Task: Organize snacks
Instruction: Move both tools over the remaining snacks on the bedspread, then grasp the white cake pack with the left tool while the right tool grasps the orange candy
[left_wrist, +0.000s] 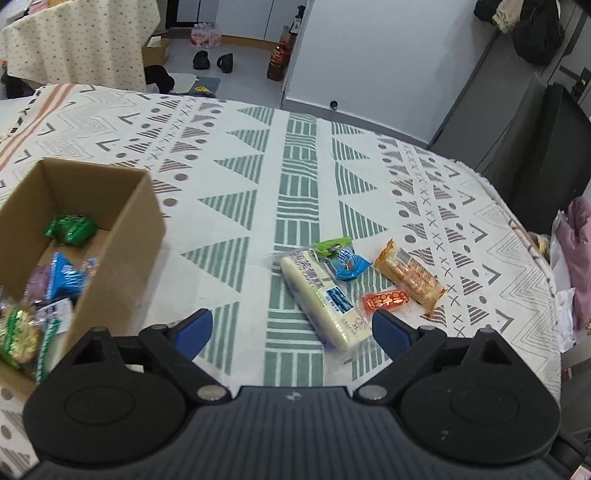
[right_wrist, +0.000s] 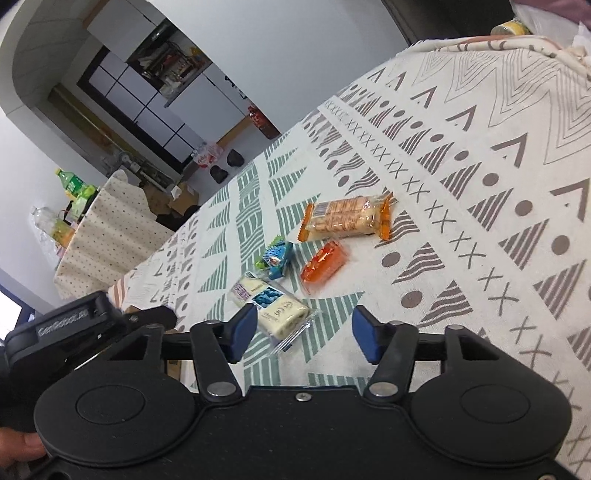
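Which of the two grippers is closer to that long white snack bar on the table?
Hard to call; probably the right. The right gripper hangs open with the white snack bar just beyond its left finger. The left gripper, also open, hovers with the bar between its fingertips.

Patterned tablecloth (left_wrist: 258, 155) – cardboard box (left_wrist: 122, 236), five snack packets (left_wrist: 321, 295).

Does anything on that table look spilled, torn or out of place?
Nothing looks spilled or torn. Four snacks lie outside the cardboard box: white cake bar, small blue packet, orange cracker pack, red-orange candy.
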